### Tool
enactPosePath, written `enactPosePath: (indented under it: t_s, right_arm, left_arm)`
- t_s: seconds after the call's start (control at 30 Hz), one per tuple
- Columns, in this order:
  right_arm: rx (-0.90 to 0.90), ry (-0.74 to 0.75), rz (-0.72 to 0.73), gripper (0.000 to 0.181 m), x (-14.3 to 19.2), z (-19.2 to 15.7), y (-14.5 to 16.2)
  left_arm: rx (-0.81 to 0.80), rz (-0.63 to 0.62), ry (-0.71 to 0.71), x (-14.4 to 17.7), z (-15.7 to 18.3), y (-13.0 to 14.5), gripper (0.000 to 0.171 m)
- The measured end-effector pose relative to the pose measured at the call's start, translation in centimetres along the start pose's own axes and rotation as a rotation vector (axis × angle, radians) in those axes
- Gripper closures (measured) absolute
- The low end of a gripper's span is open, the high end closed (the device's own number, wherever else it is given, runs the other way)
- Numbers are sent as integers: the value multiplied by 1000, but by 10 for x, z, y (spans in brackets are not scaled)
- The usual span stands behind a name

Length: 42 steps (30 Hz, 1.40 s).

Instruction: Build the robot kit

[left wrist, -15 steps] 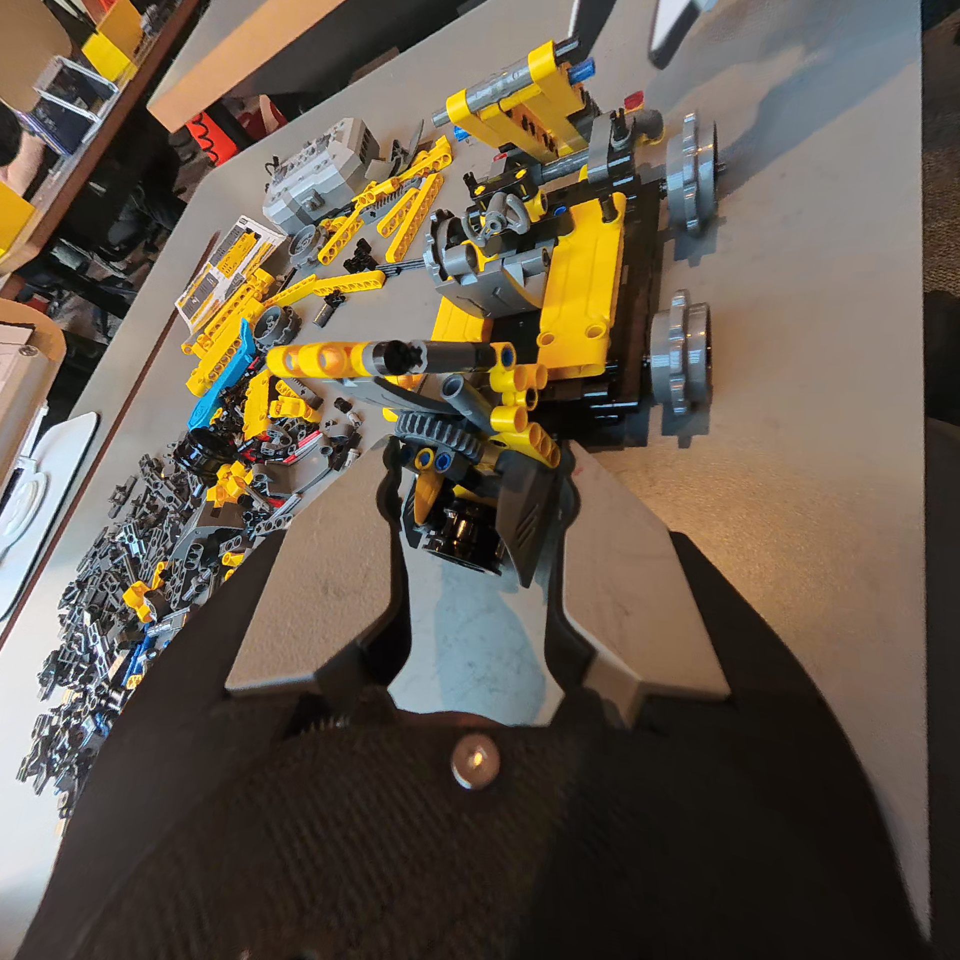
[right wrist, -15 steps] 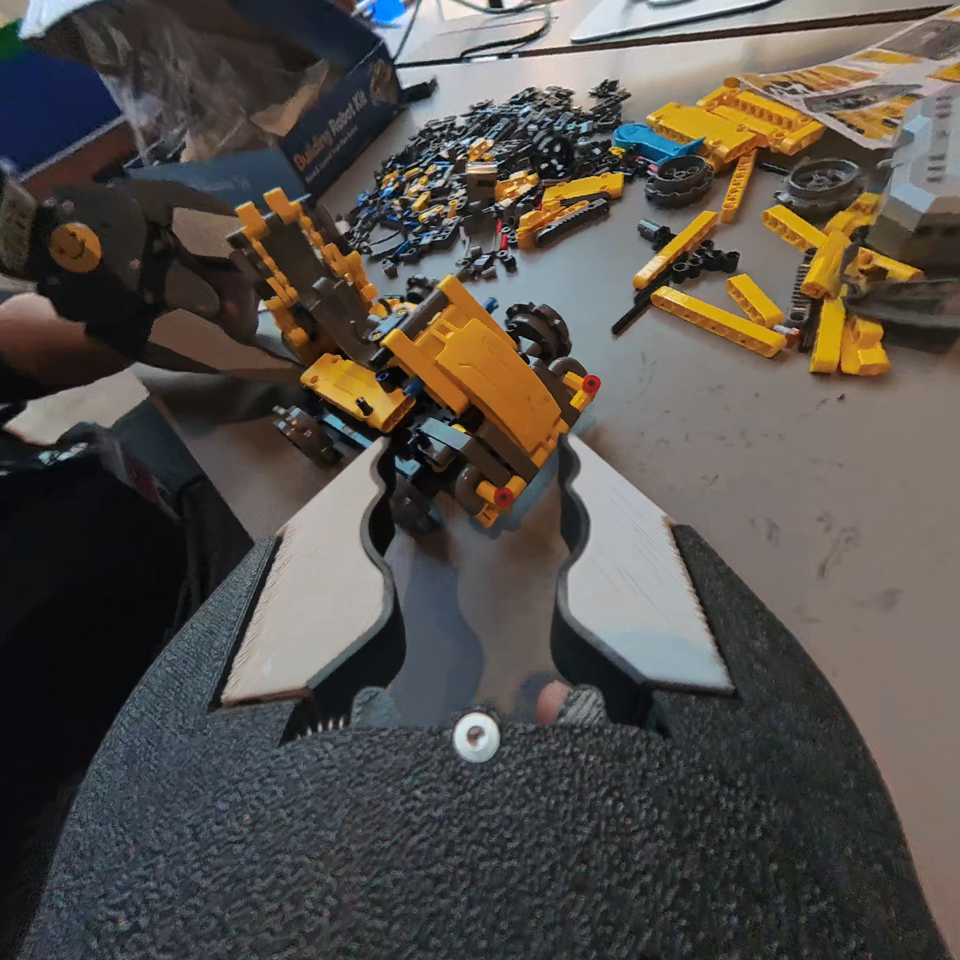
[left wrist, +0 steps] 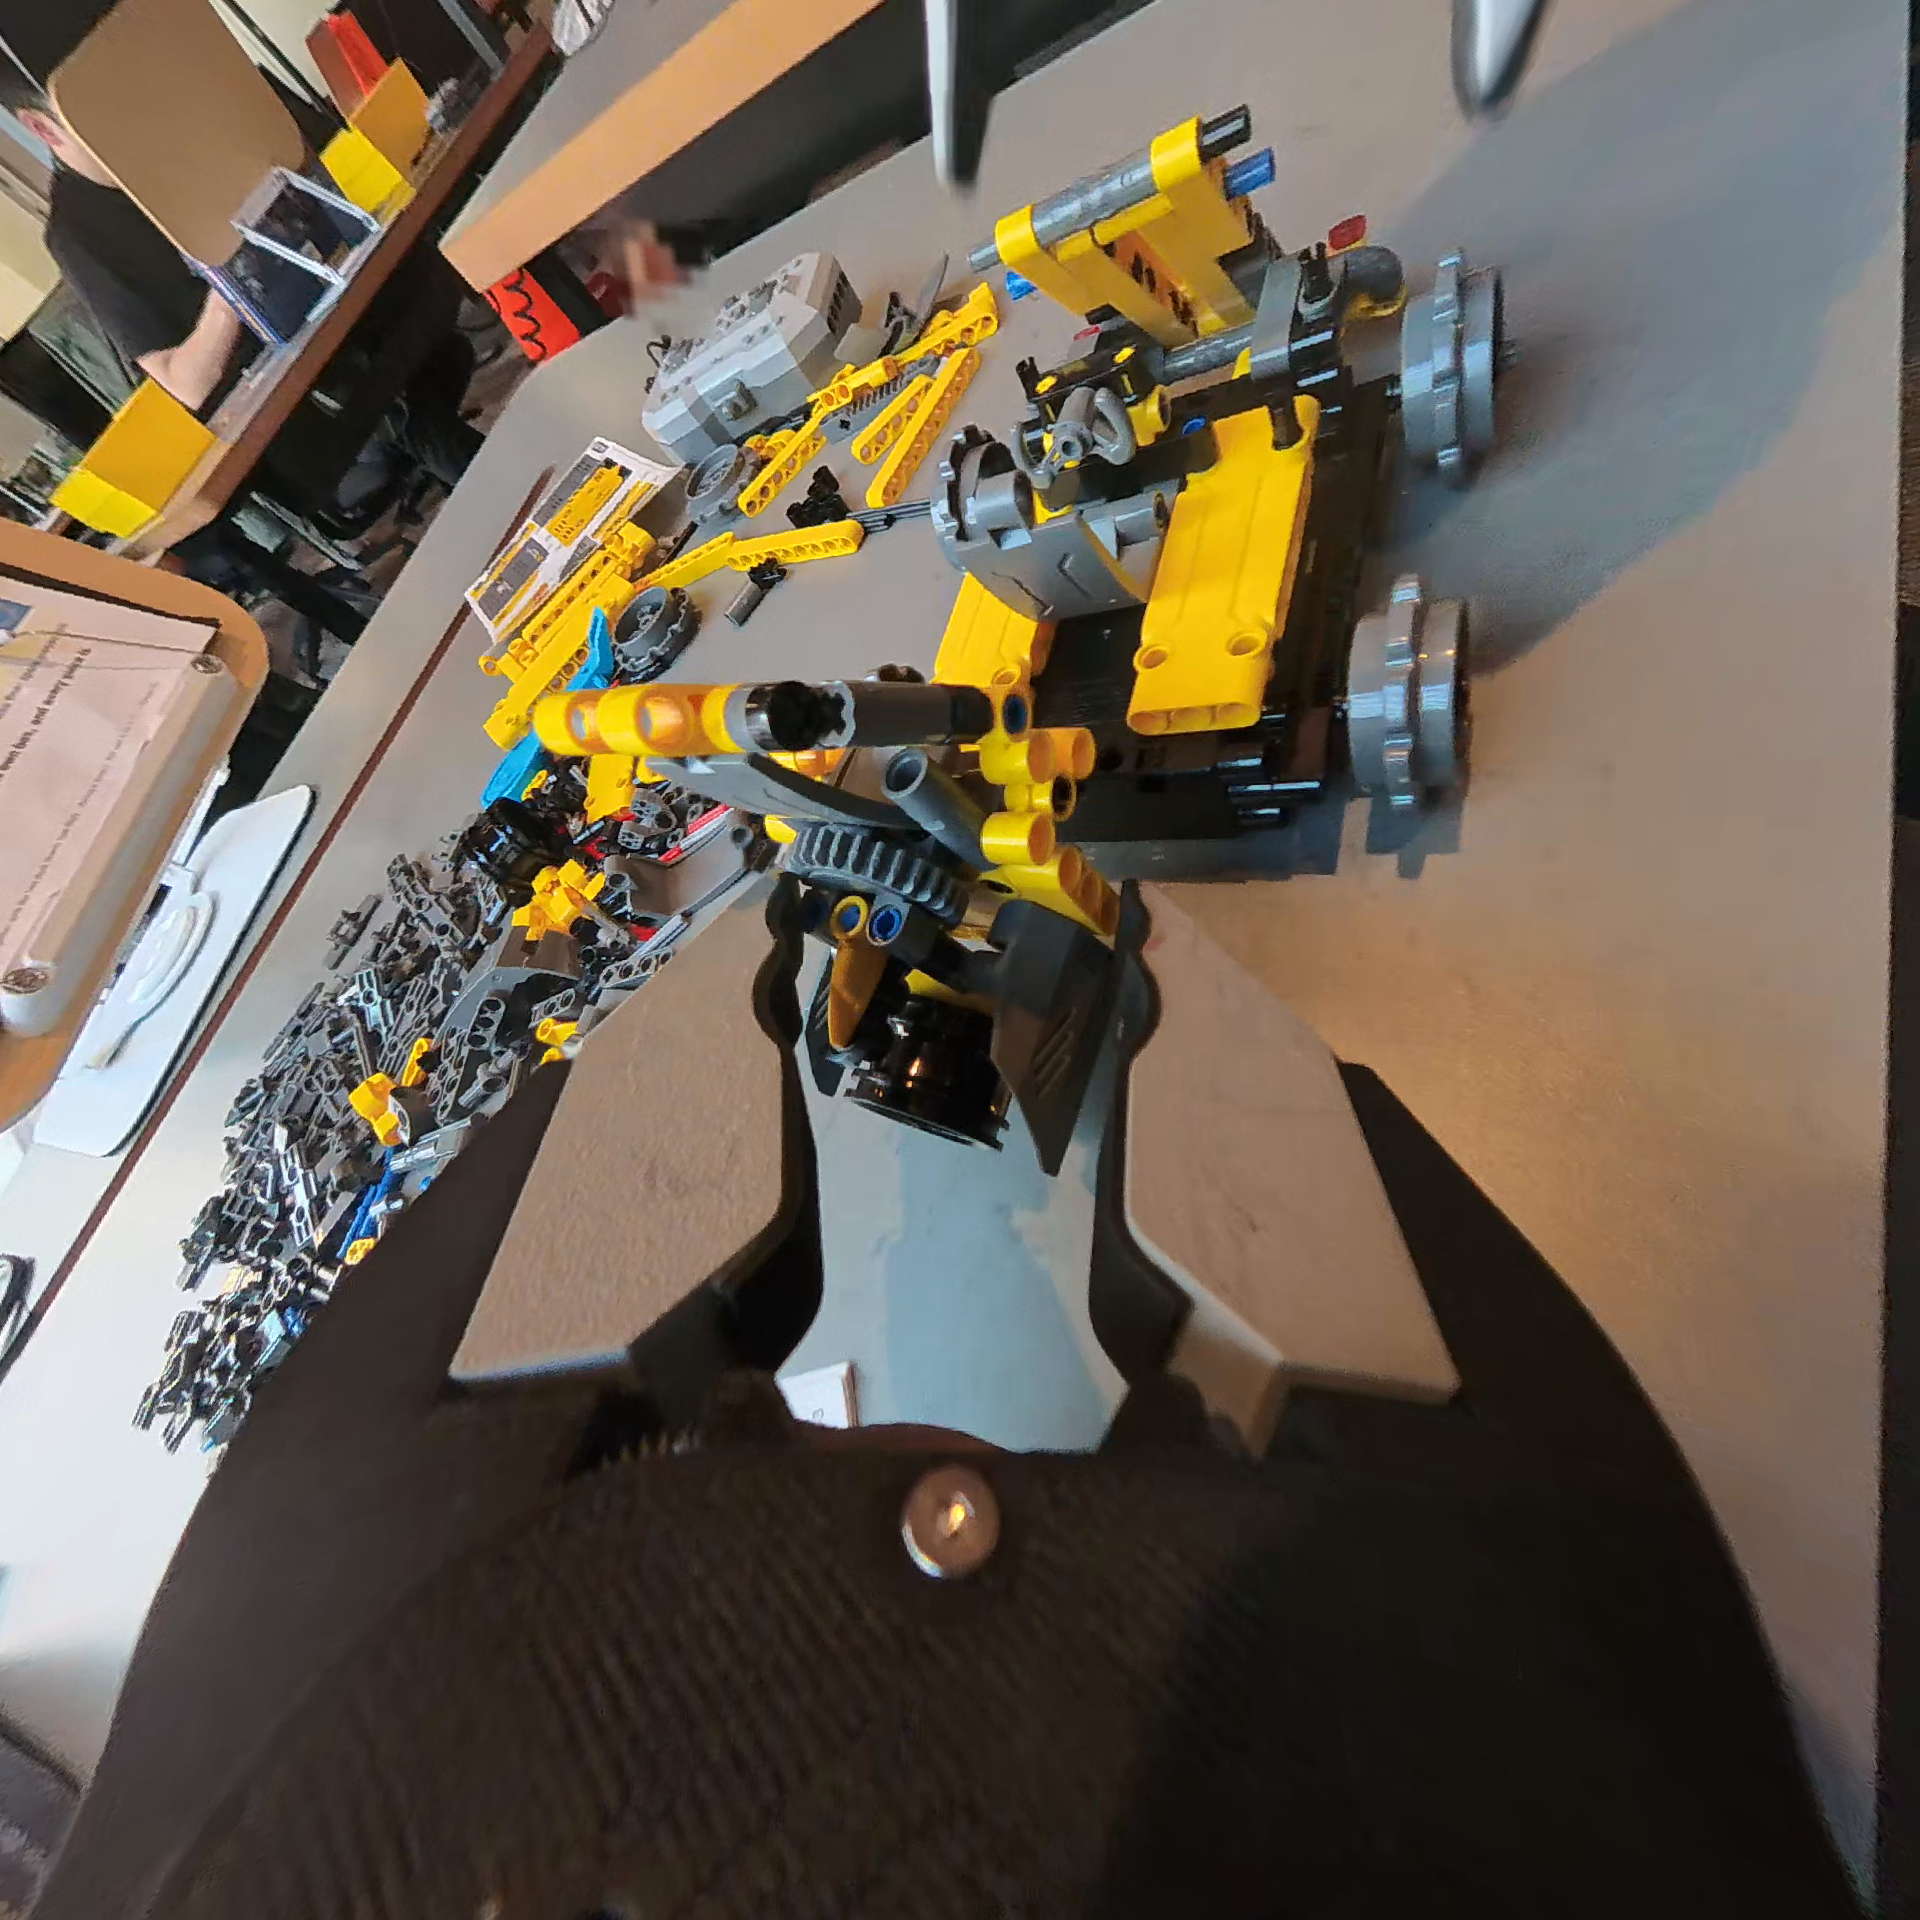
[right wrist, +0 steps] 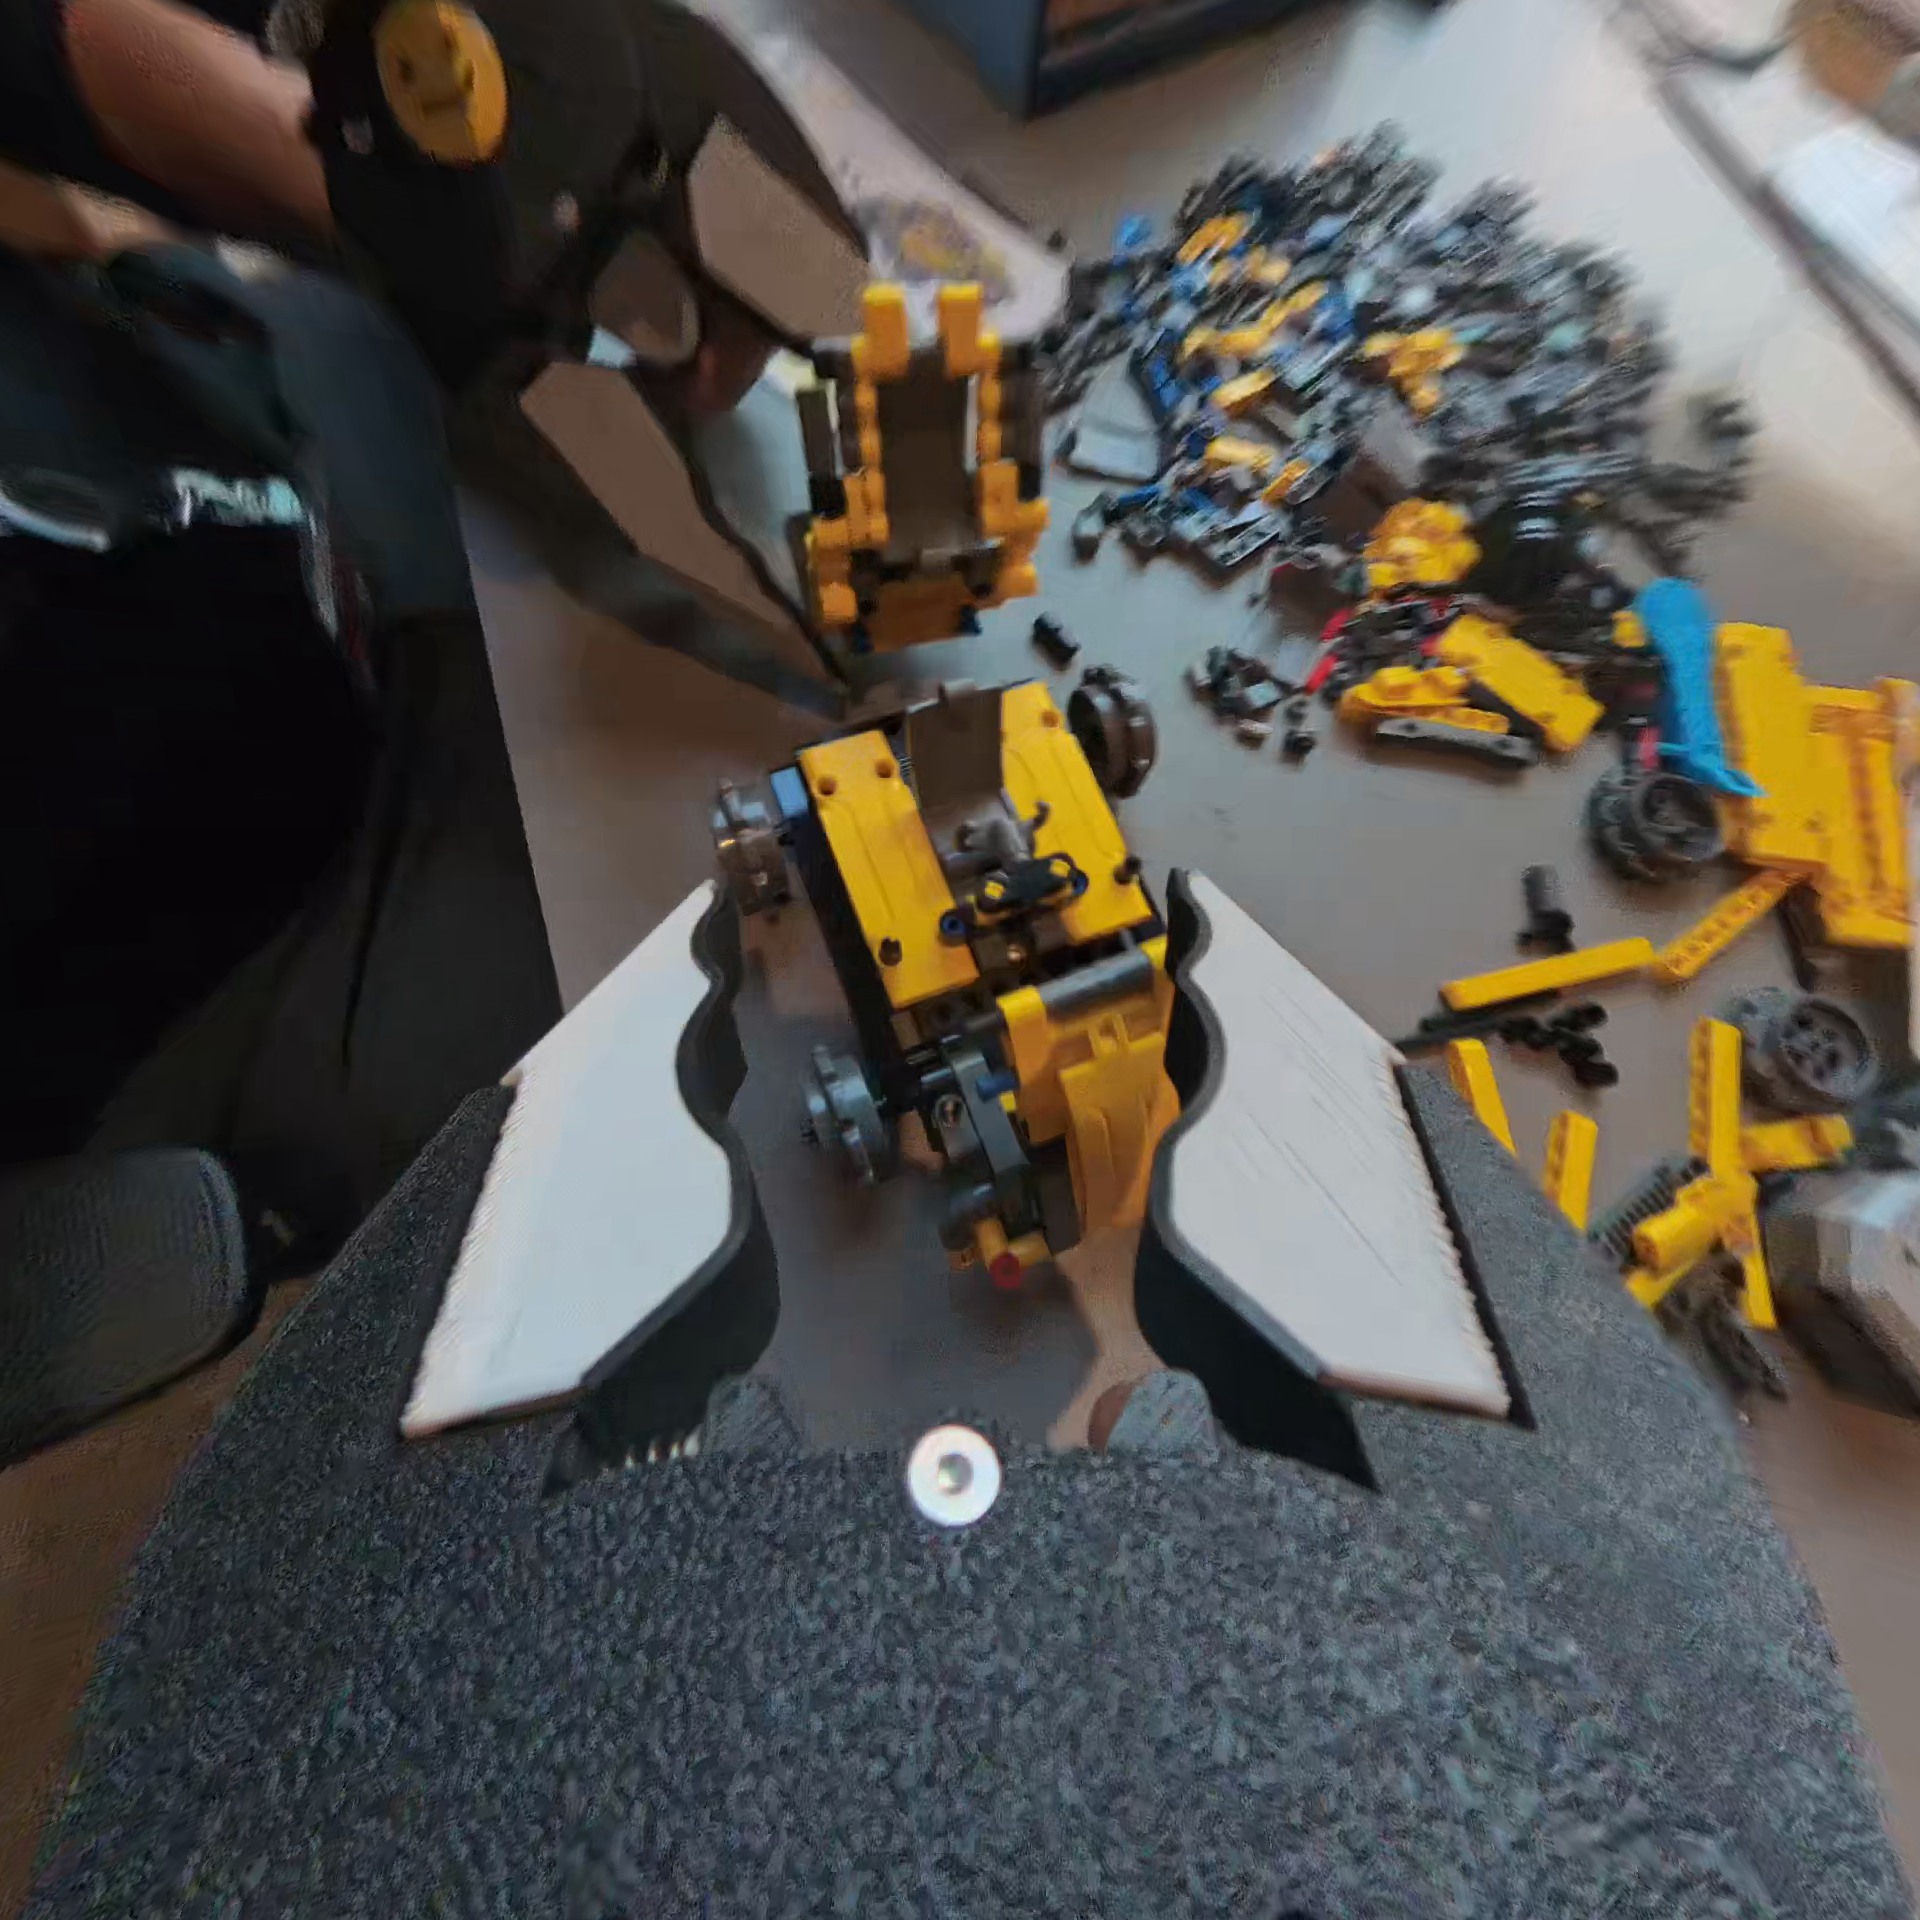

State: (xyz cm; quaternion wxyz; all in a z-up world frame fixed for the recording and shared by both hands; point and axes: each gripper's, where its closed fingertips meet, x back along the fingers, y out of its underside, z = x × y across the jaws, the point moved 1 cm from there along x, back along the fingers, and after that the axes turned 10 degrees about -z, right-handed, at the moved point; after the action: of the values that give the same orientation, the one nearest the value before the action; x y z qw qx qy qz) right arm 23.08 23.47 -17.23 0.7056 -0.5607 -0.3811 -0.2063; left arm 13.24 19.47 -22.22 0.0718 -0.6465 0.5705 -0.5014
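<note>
My left gripper is shut on a yellow, grey and black brick sub-assembly with a dark gear, held just above the table. A yellow and black brick vehicle with grey wheel hubs stands right beyond it. In the right wrist view my right gripper is open above the vehicle, with its fingers on either side of the vehicle's near end. The left gripper shows beyond, holding the sub-assembly a small gap away from the vehicle's far end. The right gripper's fingers show blurred at the top of the left wrist view.
A pile of small dark loose parts and yellow beams lie beside the vehicle. A grey block, a printed sheet and a blue part lie there too. The table edge runs along the right. A person stands far off. The grippers' ends are close to 12 cm from one another.
My right gripper has swung up over the vehicle and its jaws have opened wider. The left gripper keeps its hold on the sub-assembly, which now stands a little apart from the vehicle.
</note>
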Motion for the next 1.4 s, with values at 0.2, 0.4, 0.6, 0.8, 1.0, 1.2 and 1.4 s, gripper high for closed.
enactPosePath:
  t_s: [0.2, 0.4, 0.6, 0.8, 1.0, 1.2, 1.4]
  right_arm:
    - [260, -49, -410, 97, -56, 6, 4]
    - [246, -162, -592, 95, -68, 6, 24]
    - [199, -190, -535, 97, -73, 5, 16]
    - [196, -203, -519, 100, -72, 6, 16]
    - [195, -204, -512, 101, -72, 7, 15]
    - [177, -193, -502, 101, -72, 7, 16]
    - [178, -174, -514, 101, -69, 5, 17]
  left_arm:
    - [45, 12, 4, 2, -5, 0, 114]
    - [30, 5, 51, 0, 1, 0, 114]
    - [-9, -13, 60, -5, 6, 0, 114]
    - [-69, -48, 36, -10, 10, 3, 114]
    - [-79, -72, 9, -14, 7, 5, 114]
    - [-13, -110, 0, -15, 10, 3, 114]
    - [-21, -105, 21, -14, 16, 1, 114]
